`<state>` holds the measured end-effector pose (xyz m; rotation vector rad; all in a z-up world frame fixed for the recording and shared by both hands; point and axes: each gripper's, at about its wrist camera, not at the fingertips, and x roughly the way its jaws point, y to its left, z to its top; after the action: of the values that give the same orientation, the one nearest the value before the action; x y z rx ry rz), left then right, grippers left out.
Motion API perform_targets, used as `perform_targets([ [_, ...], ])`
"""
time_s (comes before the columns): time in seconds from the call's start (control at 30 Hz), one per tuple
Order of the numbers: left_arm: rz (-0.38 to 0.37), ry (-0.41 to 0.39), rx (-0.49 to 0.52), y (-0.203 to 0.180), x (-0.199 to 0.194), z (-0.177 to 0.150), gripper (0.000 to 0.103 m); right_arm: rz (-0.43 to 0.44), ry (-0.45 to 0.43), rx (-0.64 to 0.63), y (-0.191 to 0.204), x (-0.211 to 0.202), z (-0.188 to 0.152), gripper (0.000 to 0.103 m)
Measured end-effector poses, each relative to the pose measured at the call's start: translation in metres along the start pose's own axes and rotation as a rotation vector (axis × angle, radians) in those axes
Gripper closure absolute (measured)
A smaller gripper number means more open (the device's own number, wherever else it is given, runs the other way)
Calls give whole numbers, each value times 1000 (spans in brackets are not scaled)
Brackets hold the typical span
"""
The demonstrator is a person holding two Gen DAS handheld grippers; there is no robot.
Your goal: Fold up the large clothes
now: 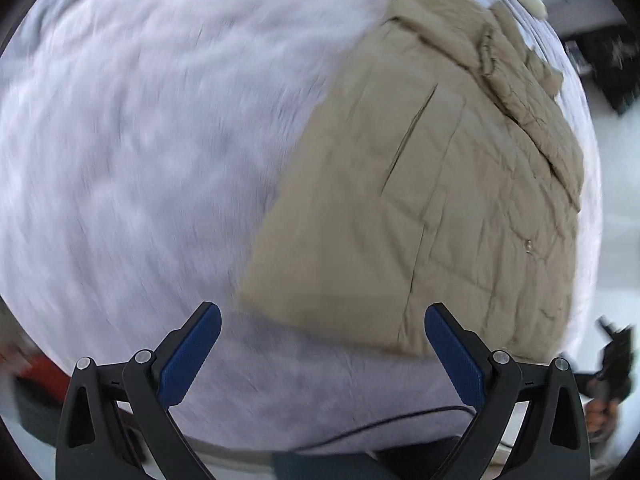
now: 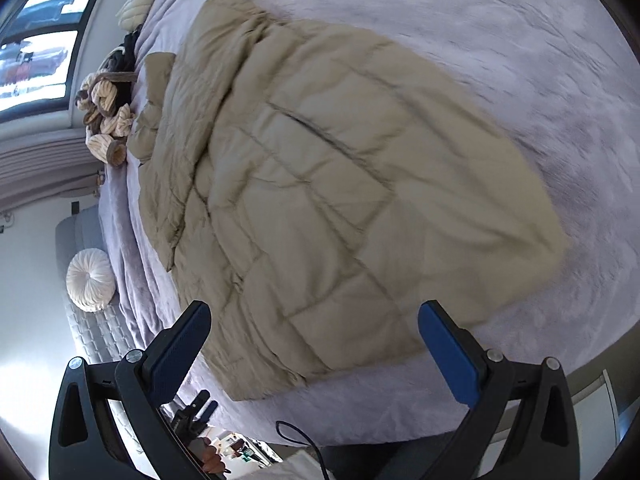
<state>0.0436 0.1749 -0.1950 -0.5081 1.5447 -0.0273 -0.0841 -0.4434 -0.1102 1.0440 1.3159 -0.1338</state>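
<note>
A beige quilted puffer jacket [image 1: 448, 184] lies folded on a lilac plush bed cover [image 1: 140, 140]. In the left wrist view it fills the right half. My left gripper [image 1: 322, 312] is open and empty, held above the jacket's near edge. In the right wrist view the jacket [image 2: 320, 184] fills the middle, with a sleeve or hood bunched at its far left. My right gripper [image 2: 314, 312] is open and empty, above the jacket's near hem. The other gripper shows at the lower left of the right wrist view [image 2: 196, 412] and at the right edge of the left wrist view [image 1: 612, 364].
A pile of cream and brown knotted cushions [image 2: 104, 112] and a round white pillow [image 2: 90, 280] sit by the bed's left edge, under a window [image 2: 36, 40]. A thin dark cable [image 2: 296, 436] lies on the bed cover's near edge [image 2: 400, 412].
</note>
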Motion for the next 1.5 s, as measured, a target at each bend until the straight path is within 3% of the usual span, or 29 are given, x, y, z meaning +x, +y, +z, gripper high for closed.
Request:
perform_targets([
  [0.17, -180, 88, -145, 20, 32, -13, 1, 42, 22, 100, -41, 2, -10, 0],
  [0.3, -252, 119, -210, 15, 57, -14, 1, 69, 13, 189, -73, 12, -12, 0],
  [0.5, -293, 104, -206, -10, 73, 4, 1, 205, 4, 276, -84, 43, -7, 0],
  [0.73, -272, 99, -202, -22, 81, 16, 1, 275, 2, 267, -69, 55, 3, 0],
  [0.77, -274, 90, -202, -23, 79, 17, 3, 295, -1, 265, -67, 54, 4, 0],
  [0.8, -277, 79, -200, -25, 76, 18, 16, 314, -5, 260, -63, 53, 4, 0],
  [0.83, -274, 76, -196, -28, 76, 20, 28, 326, -8, 255, -59, 53, 6, 3],
  [0.9, -278, 80, -203, -27, 73, 24, 76, 328, -10, 249, -56, 51, 7, 15],
  [0.93, -298, 78, -215, -22, 71, 25, 83, 312, -8, 249, -56, 51, 6, 36],
  [0.97, -322, 74, -229, -18, 67, 26, 84, 295, -4, 253, -55, 51, 7, 55],
  [1.0, -338, 63, -227, -15, 62, 27, 88, 284, -1, 258, -55, 50, 8, 64],
  [1.03, -348, 57, -218, -15, 56, 27, 88, 279, 1, 259, -54, 50, 9, 84],
  [1.07, -359, 49, -206, -17, 50, 28, 88, 280, -2, 250, -52, 49, 9, 88],
  [1.23, -455, -15, -119, -36, 6, 41, 88, 334, -25, 124, -23, 27, 15, 93],
  [1.5, -558, -197, 14, -82, -70, 103, 88, 456, -108, -84, 66, -21, 56, 94],
])
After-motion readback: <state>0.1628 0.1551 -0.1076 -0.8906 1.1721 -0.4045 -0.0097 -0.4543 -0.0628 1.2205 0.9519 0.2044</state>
